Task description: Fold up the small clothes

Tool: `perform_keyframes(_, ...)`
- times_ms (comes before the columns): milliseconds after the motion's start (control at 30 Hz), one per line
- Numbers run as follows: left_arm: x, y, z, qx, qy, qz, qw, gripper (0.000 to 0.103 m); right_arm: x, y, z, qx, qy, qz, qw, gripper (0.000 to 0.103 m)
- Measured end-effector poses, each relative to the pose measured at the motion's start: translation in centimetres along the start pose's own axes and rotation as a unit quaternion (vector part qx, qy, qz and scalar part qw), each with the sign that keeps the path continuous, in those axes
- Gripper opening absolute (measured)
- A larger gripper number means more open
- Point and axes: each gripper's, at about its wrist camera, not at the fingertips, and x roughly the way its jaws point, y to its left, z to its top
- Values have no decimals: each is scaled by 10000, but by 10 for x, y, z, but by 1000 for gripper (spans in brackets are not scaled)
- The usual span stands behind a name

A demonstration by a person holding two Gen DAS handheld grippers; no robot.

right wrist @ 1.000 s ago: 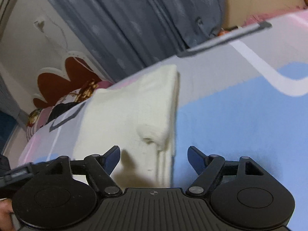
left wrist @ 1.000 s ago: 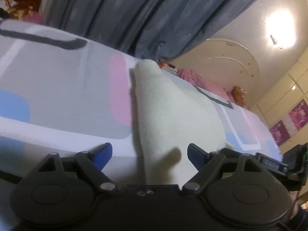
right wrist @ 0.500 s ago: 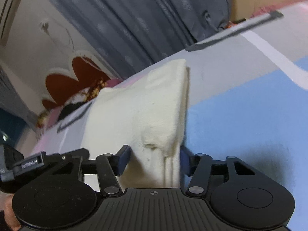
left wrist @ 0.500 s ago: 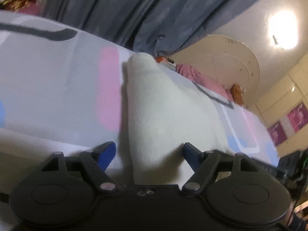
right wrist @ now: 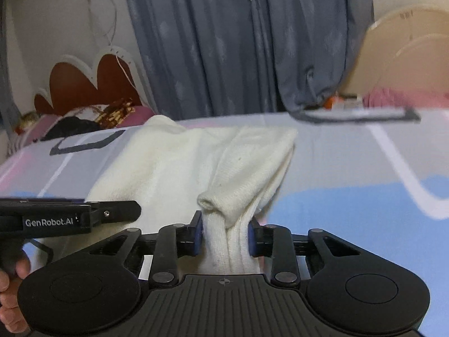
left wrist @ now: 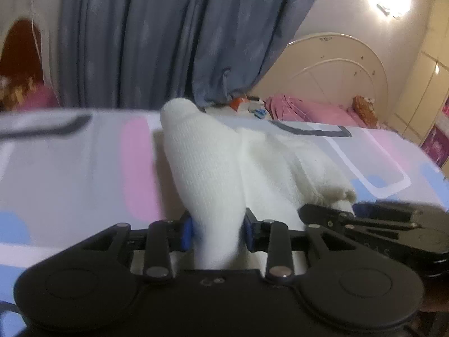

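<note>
Left wrist view: my left gripper (left wrist: 218,231) is closing on a bunched corner of the cream knitted garment (left wrist: 213,168), squeezed between its fingers so I can lift it off the pastel patterned sheet (left wrist: 84,174). Right wrist view: right gripper (right wrist: 224,237) is closing on the opposite corner, probably for an even fold.

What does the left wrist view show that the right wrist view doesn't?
Only the left wrist view shows the wall lamp and the cupboards. Only the right wrist view shows the red headboard and a hand. Both show the white garment, pinched in the closing left claw and right claw, the patterned bedsheet and the blue curtain.
</note>
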Motion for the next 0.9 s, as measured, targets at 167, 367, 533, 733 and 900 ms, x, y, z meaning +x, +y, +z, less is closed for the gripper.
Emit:
perform_keyframes(167,-35,6,8,144,-276,162,9994,32,-20,32,1,-398,-243,21,9989,28)
perform_keyframes(367,-84,33,5,218,-539,567,9967,32,-29,91,7,-662,-439,251,9965,27)
perform_keyframes(533,-123,79,-9,73,-544,991,9936,32,-17,157,3,-889,-433,655,9929,28)
perform_keyframes(733,-159,132,-38,-2,-395,1447,9887,32,5,234,-15,-1123,-302,1145,9866,28)
perform_keyframes(900,-157,165,-71,-142,20,1451,9893,38,34,274,-40,-1346,48,1220,9833,28)
